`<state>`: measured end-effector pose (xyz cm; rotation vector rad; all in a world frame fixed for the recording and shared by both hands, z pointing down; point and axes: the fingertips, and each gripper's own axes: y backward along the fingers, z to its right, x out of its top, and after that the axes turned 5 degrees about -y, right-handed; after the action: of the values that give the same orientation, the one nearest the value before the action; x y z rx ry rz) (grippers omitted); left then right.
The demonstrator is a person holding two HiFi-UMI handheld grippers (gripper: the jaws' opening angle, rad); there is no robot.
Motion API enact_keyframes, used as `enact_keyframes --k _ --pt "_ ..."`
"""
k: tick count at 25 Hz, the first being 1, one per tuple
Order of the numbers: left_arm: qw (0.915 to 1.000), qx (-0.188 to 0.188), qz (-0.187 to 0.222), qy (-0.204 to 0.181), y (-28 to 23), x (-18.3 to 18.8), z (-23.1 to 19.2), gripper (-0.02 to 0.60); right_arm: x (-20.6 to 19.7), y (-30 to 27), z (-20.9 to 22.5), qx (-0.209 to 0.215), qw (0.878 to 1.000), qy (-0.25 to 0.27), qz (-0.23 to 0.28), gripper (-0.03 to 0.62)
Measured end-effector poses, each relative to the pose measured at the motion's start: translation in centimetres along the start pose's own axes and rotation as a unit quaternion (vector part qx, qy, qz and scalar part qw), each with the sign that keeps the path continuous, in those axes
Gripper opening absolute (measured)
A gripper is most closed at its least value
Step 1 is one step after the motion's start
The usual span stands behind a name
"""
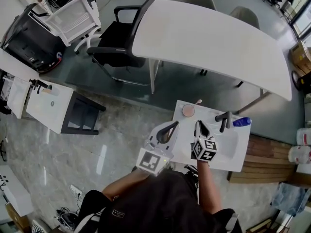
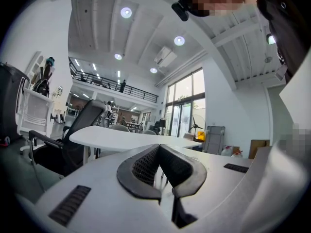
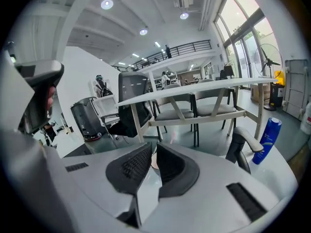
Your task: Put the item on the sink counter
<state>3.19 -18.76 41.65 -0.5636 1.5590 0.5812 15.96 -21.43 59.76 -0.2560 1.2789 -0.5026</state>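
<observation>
A small white sink counter (image 1: 183, 141) stands just in front of me, with a black faucet (image 1: 223, 120) and a blue bottle (image 1: 241, 122) lying at its far right edge. A round pinkish dish (image 1: 188, 111) with a thin stick sits on its far left corner. My left gripper (image 1: 175, 124) hovers at the counter's left edge, shut with nothing in it (image 2: 158, 148). Over the counter near the basin, my right gripper (image 1: 198, 123) is also shut and holds nothing (image 3: 153, 150). In the right gripper view the faucet (image 3: 240, 147) and bottle (image 3: 267, 140) show at the right.
A large white table (image 1: 209, 38) stands beyond the counter, with a black office chair (image 1: 116, 47) at its left end. A low white cabinet (image 1: 53, 103) stands at the left. Wooden planks (image 1: 262, 159) and white jugs (image 1: 303, 144) lie at the right.
</observation>
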Motion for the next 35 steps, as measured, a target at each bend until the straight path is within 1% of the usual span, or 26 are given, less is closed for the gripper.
enact_keyframes --k 7,14,17,22,35 --pt "0.9999 0.006 0.006 -0.005 1.2 0.2 2.1 0.015 3.1 5.9 -1.2 0.011 0.998 -0.007 0.061 0.025" --pt "0.9998 0.016 0.013 -0.008 2.8 0.7 3.6 0.015 5.6 11.8 -3.3 0.033 0.994 -0.012 0.107 0.020" --pt "0.9997 0.019 0.012 -0.011 3.4 0.5 4.2 0.016 6.0 14.1 -4.2 0.040 0.992 -0.009 0.123 0.018" --pt "0.9996 0.022 0.010 -0.015 4.1 0.3 5.0 0.016 5.9 15.9 -4.6 0.040 0.990 0.003 0.132 0.017" --pt "0.9995 0.025 0.013 -0.015 4.9 0.2 5.8 0.015 5.6 17.1 -4.4 0.033 0.990 0.013 0.134 0.011"
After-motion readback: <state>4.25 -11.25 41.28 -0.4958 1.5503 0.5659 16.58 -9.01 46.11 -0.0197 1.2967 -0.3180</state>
